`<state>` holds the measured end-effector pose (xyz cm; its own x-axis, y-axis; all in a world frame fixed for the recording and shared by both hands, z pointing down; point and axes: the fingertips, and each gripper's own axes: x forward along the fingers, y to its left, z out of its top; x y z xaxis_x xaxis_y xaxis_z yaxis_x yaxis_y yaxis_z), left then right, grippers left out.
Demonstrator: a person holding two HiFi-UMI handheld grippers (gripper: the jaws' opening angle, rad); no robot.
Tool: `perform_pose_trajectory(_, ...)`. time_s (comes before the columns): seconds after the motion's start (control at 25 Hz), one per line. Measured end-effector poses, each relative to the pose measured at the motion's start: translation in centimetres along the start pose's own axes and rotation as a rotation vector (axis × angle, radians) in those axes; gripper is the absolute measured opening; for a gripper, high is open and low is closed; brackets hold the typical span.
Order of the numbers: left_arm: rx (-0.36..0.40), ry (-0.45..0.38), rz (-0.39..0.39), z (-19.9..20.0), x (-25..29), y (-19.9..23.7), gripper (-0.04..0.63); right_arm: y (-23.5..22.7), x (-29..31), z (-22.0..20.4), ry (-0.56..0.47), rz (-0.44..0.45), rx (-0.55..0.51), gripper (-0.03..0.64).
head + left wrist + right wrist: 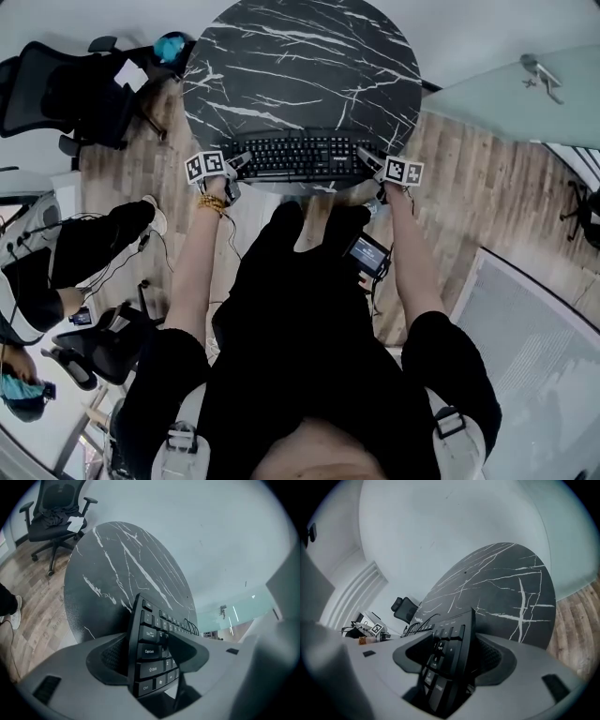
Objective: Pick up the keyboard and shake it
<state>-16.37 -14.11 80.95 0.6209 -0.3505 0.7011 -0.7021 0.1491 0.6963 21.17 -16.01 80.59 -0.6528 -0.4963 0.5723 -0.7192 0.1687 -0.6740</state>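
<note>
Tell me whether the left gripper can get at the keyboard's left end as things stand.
Probably yes: the keyboard's left end sits between the left gripper's open jaws, one over the keys, one under its base, at the table's near edge. Nothing blocks it.

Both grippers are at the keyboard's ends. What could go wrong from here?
1. The jaws of the left gripper and right gripper stand around the ends of the keyboard, not visibly clamped; lifted so, it could slip out.
2. It lies at the near edge of the table, so a slip may send it to the floor.
3. Its cable loops behind and might snag.
</note>
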Motion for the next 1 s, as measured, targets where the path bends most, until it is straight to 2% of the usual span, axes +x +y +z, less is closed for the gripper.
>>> perform_pose_trajectory(0.2, 0.077, 0.039, 0.050, 0.4, 0.2, 0.0, 0.270, -0.3, 0.1, 0.0, -0.003, -0.001, 0.007, 0.255)
perform_pose_trajectory(0.32, 0.098, 0.087, 0.070, 0.2, 0.4, 0.2, 0.275, -0.3, 0.0, -0.1, 0.007, -0.002, -0.001, 0.255)
perform_pose_trajectory(0.64, 0.130, 0.189, 0.084, -1.6, -0.3, 0.5, 0.281, 0.0, -0.7, -1.8, 0.122, -0.035, -0.079, 0.256)
perform_pose_trajectory(0.8, 0.153, 0.177, 0.098, -2.5, -0.6, 0.9, 0.281, 0.2, -1.1, -2.8, 0.144, -0.060, -0.109, 0.259)
perform_pose_trajectory(1.0, 0.209, 0.147, 0.153, -3.1, -0.8, 1.3, 0.284, 0.0, -1.6, -4.1, 0.160, -0.135, -0.165, 0.265)
